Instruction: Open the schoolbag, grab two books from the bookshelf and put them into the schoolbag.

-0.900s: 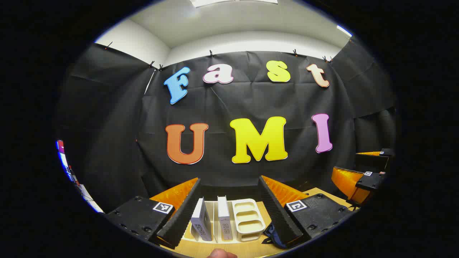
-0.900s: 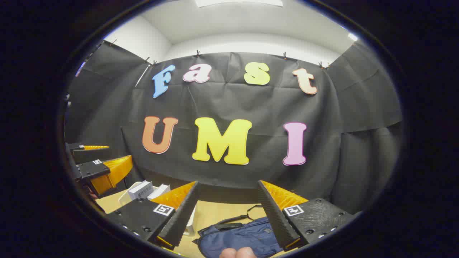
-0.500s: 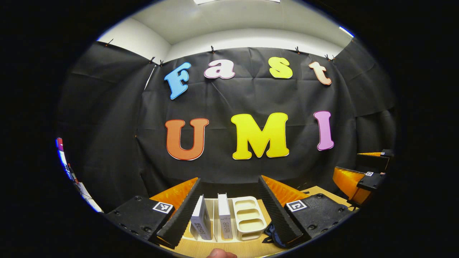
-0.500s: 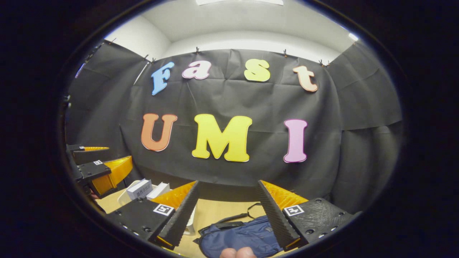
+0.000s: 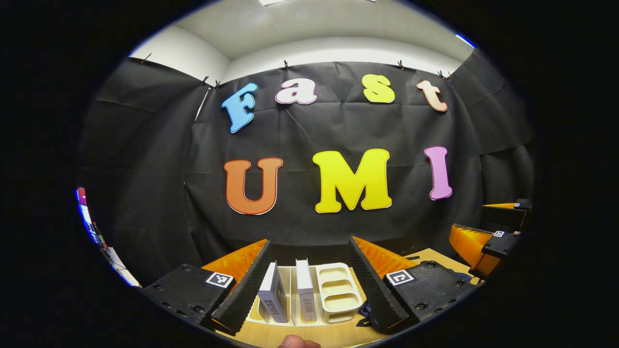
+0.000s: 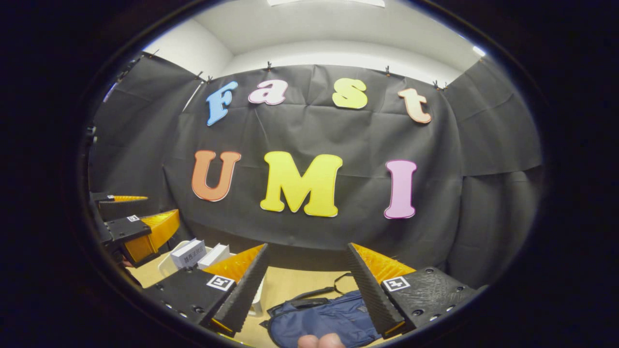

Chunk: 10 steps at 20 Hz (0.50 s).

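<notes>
Your left gripper (image 5: 309, 285) hangs released above the desk (image 5: 309, 334), its two black-padded fingers spread wide with nothing between them but open air. Framed in that gap stands the white bookshelf (image 5: 337, 295), a small desktop rack with slotted compartments. Two white books rest in it: the left book (image 5: 272, 293) leans a little to the left, and the right book (image 5: 304, 290) stands nearly upright just beside it, a divider between them. The rack's right-hand compartments hold nothing. A fingertip (image 5: 296, 342) of yours shows at the bottom edge of the left gripper view. At the far right of that view sits your right gripper (image 5: 488, 232), well apart from the bookshelf.

In the right gripper view, your right gripper (image 6: 307, 285) is likewise released, fingers wide apart and touching nothing. Below and between them lies the dark blue schoolbag (image 6: 321, 319), flat on the desk (image 6: 290, 287), with a thin black strap (image 6: 333, 285) trailing from its top. Whether its zip is open or closed, you cannot tell from here. At the left of this view your left gripper (image 6: 130, 217) hovers near the two books (image 6: 198, 253), and the bookshelf sits just to the left of the schoolbag.
</notes>
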{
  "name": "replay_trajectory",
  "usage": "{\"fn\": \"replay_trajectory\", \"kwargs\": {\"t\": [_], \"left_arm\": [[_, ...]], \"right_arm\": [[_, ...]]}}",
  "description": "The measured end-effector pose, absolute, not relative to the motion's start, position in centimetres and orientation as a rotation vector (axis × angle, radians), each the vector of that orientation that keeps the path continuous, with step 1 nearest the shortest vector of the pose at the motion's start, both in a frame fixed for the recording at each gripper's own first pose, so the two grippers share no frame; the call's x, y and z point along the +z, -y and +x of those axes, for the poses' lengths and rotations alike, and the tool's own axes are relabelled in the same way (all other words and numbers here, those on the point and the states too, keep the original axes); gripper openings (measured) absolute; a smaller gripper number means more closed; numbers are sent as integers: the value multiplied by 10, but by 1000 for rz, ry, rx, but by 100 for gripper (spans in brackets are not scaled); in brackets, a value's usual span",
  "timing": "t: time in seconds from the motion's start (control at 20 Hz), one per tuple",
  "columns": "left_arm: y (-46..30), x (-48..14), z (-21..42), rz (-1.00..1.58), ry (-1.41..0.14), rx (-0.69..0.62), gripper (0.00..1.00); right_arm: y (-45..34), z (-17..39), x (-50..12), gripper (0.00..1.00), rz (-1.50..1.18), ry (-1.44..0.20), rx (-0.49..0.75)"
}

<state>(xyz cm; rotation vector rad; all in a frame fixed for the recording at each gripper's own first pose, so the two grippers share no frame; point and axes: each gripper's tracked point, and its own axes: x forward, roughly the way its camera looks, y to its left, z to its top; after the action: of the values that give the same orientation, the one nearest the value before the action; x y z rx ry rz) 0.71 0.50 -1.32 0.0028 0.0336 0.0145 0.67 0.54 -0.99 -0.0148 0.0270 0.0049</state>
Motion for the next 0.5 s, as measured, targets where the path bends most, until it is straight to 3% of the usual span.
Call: {"fn": "replay_trajectory", "kwargs": {"t": [0.5], "left_arm": [[-2,-13,-2,13,-29,18,98]], "right_arm": [[-6,3,-65,98,-52,-114,31]]}}
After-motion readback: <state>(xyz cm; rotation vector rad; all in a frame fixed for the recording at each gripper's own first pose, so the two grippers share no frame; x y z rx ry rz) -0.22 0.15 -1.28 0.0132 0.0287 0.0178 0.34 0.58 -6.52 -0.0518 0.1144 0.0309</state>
